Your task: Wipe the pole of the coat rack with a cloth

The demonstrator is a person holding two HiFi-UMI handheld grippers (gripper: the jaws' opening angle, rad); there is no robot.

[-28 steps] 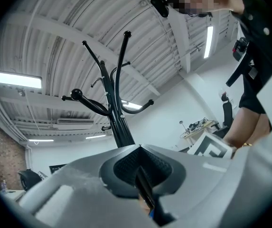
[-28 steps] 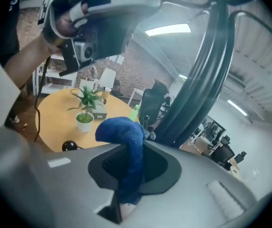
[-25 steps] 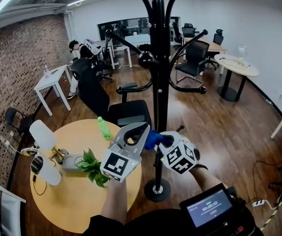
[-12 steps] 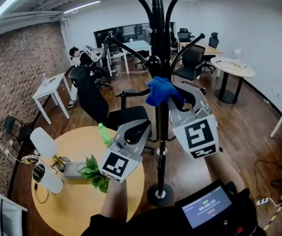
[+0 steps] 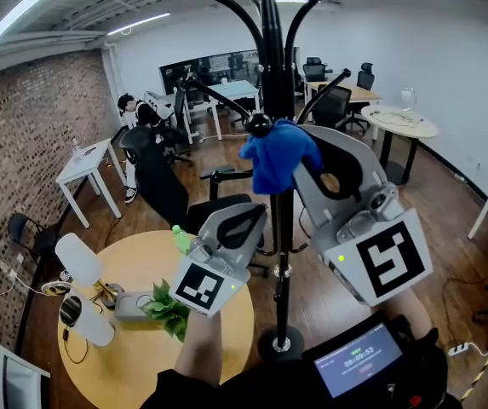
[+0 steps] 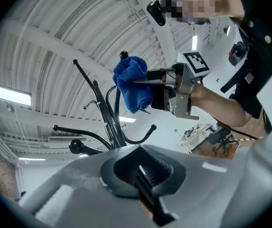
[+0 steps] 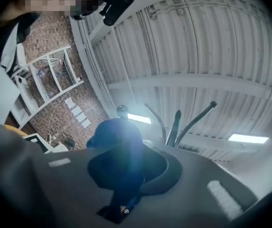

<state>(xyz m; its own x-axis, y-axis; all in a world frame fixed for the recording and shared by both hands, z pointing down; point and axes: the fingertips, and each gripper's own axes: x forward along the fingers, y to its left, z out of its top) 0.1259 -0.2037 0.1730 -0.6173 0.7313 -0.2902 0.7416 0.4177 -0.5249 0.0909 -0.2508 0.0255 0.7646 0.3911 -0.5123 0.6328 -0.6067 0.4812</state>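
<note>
R tool (image 5: 301,165) pinches blue cloth (image 5: 275,153) by coat rack pole (image 5: 283,254); L tool (image 5: 252,215) pressed together, lower.

Bunched blue cloth (image 5: 276,156) high up by the upright black coat-rack pole (image 5: 283,228)

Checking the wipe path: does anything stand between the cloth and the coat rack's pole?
Nothing visible does. The blue cloth, shut in the right gripper, sits right at the pole, though contact cannot be confirmed. A ball-tipped hook branches off close beside it.
</note>
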